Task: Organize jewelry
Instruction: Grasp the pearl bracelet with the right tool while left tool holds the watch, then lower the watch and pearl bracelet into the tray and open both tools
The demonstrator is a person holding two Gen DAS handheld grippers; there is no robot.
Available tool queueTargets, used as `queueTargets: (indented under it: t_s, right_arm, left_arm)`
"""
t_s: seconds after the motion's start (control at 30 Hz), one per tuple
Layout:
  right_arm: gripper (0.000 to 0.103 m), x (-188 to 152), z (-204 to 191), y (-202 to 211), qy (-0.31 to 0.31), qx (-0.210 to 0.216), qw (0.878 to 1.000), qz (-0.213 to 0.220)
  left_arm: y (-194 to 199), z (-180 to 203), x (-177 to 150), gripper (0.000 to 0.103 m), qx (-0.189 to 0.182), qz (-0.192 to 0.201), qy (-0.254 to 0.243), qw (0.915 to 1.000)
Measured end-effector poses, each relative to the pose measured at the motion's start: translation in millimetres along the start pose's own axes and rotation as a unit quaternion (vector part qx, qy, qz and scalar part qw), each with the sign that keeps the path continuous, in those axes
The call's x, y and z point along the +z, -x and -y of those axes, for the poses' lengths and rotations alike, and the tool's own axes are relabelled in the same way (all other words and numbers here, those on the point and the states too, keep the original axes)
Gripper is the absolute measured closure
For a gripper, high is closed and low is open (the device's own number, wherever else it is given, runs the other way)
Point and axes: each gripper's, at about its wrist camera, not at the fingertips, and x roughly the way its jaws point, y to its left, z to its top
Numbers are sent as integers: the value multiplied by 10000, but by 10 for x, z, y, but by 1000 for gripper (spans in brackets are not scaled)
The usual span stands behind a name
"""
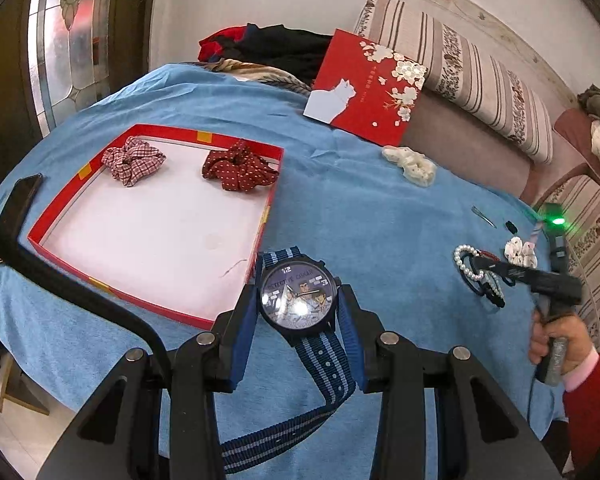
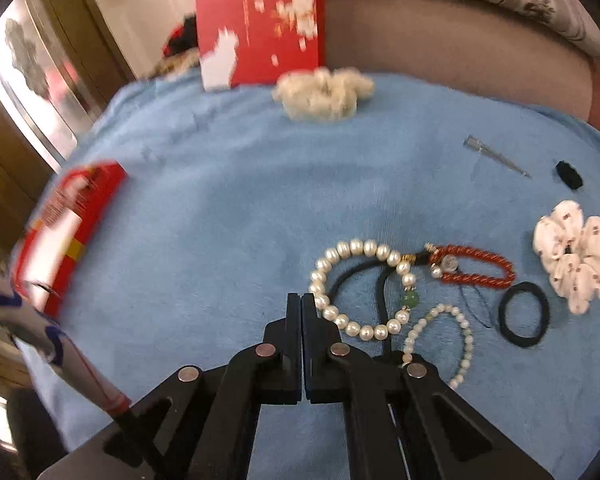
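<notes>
The left gripper [image 1: 300, 300] holds a cartoon-faced wristwatch [image 1: 298, 298] by its case, one blue-padded finger on each side; the watch's blue striped strap [image 1: 328, 364] trails down toward 6 o'clock over the blue towel [image 1: 360, 208]. The watch sits just beside the near right corner of the red tray [image 1: 266, 216], at about 10 o'clock from the watch. Inside the tray's white floor, along its far wall, lie a pink checked scrunchie [image 1: 134, 162] and, at its 3 o'clock, a dark red dotted scrunchie [image 1: 240, 166], apart from each other. A red lid with a white cat and blossoms [image 1: 366, 88] leans against the sofa at 1 o'clock, with a cream scrunchie [image 1: 410, 164] on the towel below it.

In the right wrist view, the right gripper [image 2: 301, 300] has its two fingers pressed together with nothing between them, its tips just beside the left edge of a large pearl bracelet [image 2: 364, 290] with one green bead. A black cord [image 2: 384, 292] runs through that bracelet's loop. At 2 o'clock from the tips a red beaded bracelet [image 2: 476, 270] lies touching the pearl one; at 4 o'clock sits a smaller pearl bracelet [image 2: 440, 336]. Further toward 3 o'clock are a black hair tie [image 2: 524, 314] and a white patterned scrunchie [image 2: 576, 254]. A thin metal pin [image 2: 496, 156] and a small black object [image 2: 569, 174] lie at 1 o'clock.
</notes>
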Motion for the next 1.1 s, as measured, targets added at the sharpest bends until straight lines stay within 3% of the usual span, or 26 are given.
queueTargets:
  t_s: [0.1, 0.17, 0.23, 0.27, 0.6, 0.73, 0.83, 1.1]
  right_arm:
    - [102, 54, -88, 265, 93, 100, 9996, 241]
    - [101, 60, -180, 325, 370, -116, 9987, 337]
    - [86, 32, -243, 172, 634, -288, 9975, 83]
    - [83, 18, -254, 82, 707, -376, 9968, -27]
    - [82, 90, -150, -648, 896, -960, 9905, -415]
    - [92, 156, -14, -694, 554, -735, 9946, -482]
    - [93, 186, 30, -575, 280, -580, 9970, -426]
    - [93, 403, -272, 496, 45, 229, 9974, 679]
  left_arm:
    - [77, -49, 2, 64, 15, 81, 69, 9999]
    - [133, -91, 5, 64, 52, 129, 134, 9998]
    - [183, -132, -4, 64, 94, 168, 207, 9996]
    - [209, -155, -12, 64, 103, 177, 242, 9995]
    - [166, -202, -62, 64, 262, 132, 277, 9992]
    - [66, -268, -53, 64, 276, 85, 364, 9989]
    - [46, -299, -55, 64, 265, 55, 418, 9988]
    - [350, -423, 84, 64, 200, 330, 484, 9981]
